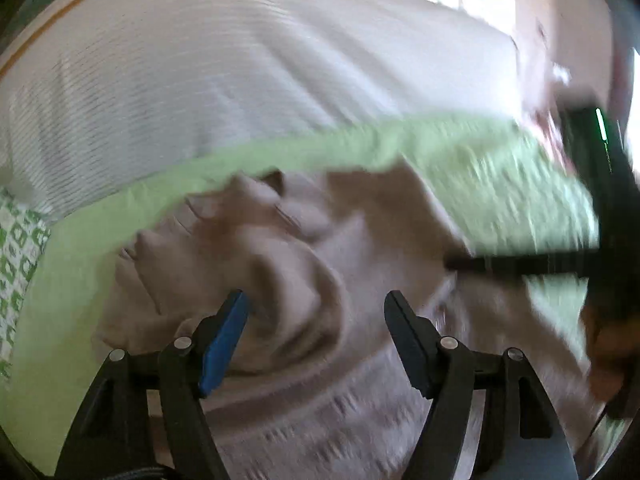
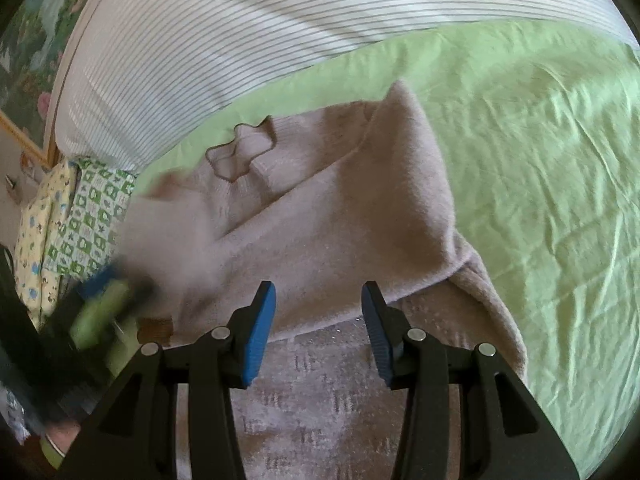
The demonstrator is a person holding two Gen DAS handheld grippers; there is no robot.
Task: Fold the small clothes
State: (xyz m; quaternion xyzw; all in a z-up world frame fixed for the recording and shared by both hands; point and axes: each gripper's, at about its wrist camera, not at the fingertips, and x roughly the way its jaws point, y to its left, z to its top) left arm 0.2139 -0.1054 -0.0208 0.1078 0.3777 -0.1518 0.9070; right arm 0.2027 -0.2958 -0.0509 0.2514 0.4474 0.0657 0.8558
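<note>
Right wrist view: both grippers' jaws gape empty over the pink sweater (image 2: pixel 328 216).

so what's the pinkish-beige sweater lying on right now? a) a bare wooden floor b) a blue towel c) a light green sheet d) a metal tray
c: in the right wrist view the sweater is spread on the wrinkled light green sheet, which shows all around its right and upper edges.

Daylit; left view motion-blurred, edges fisheye-warped.
</note>
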